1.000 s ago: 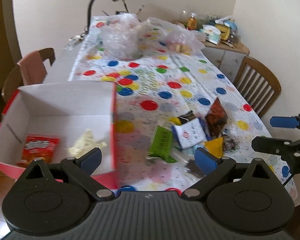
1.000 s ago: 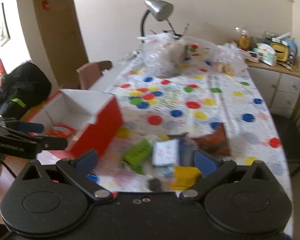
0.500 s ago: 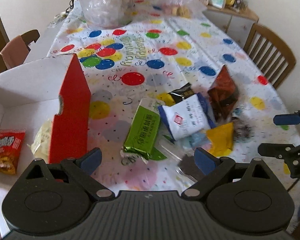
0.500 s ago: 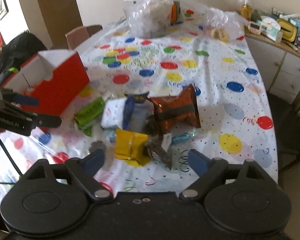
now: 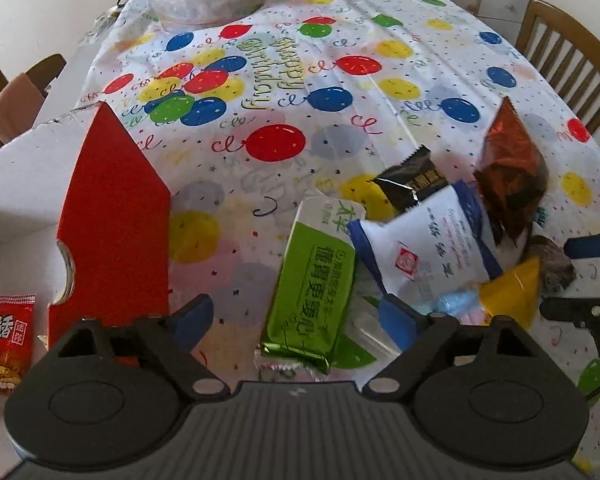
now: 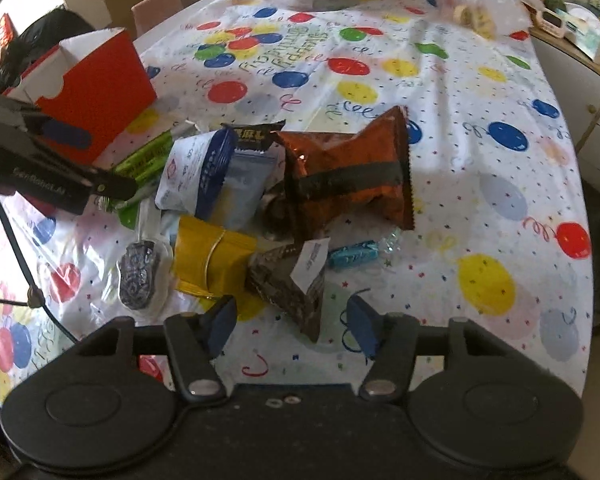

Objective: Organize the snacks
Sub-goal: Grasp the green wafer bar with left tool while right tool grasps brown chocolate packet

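Balloon-print table (image 5: 284, 92): green bar (image 5: 312, 300) lies lengthwise between the closing, empty left tool (image 5: 300, 316). Right tool (image 6: 292, 320), also closing and empty, straddles the brown packet (image 6: 288, 284).

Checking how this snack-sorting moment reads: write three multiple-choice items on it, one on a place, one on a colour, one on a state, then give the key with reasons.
1. Where does the red snack packet lie?
A. inside the red box
B. on the chair
C. under the lamp

2. What colour is the long flat packet between the left gripper's fingers?
A. blue
B. green
C. pink

3. What is the right gripper holding?
A. the yellow packet
B. the orange bag
C. nothing

Key: 1 A, it rests on the box's white floor. 2 B, shiny green wrapper. 3 C, its jaws are closing around the brown triangular packet but do not press it.
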